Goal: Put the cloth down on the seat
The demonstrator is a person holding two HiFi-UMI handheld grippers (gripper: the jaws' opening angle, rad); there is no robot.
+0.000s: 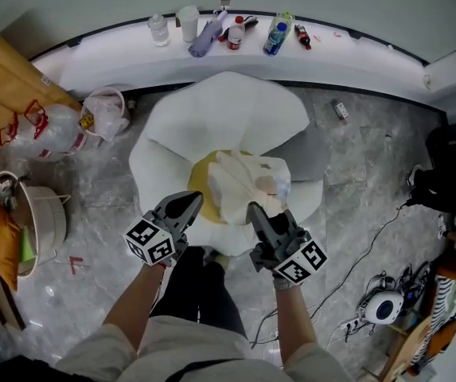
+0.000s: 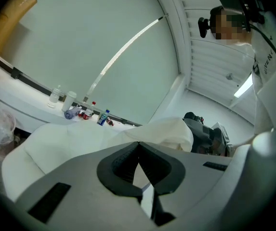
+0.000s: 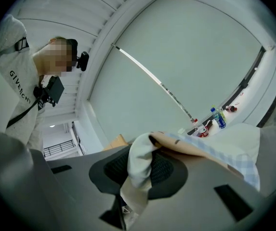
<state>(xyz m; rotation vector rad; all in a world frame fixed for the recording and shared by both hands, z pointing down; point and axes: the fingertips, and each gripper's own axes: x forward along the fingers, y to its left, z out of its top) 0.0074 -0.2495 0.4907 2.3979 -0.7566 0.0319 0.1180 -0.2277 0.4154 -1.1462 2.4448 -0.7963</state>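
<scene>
1. right gripper [image 3: 138,165] clenched on a fold of the cream cloth with pale blue checks [image 1: 247,183]; the fold covers its pads.
2. left gripper [image 2: 138,147] jaws closed tip to tip. the cloth edge starts right at the tips, and i cannot tell whether it is pinched.
3. cloth is bunched over the yellow round cushion [image 1: 198,173] of the white petal-shaped seat [image 1: 212,110], hiding most of the cushion; contact unclear.
4. grey marbled floor [image 1: 355,173] around; bottles [image 1: 275,34] on the white curved ledge [image 1: 108,50].
5. cloth crumpled, folds rounded.

It looked like a bright modern lounge or showroom: a curved white ledge [image 1: 355,54] carried bottles [image 1: 275,34], a white petal-shaped chair [image 1: 212,110] stood on a marbled floor [image 1: 355,173], and bags [image 1: 52,126] and loose cables [image 1: 371,237] lay about.
</scene>
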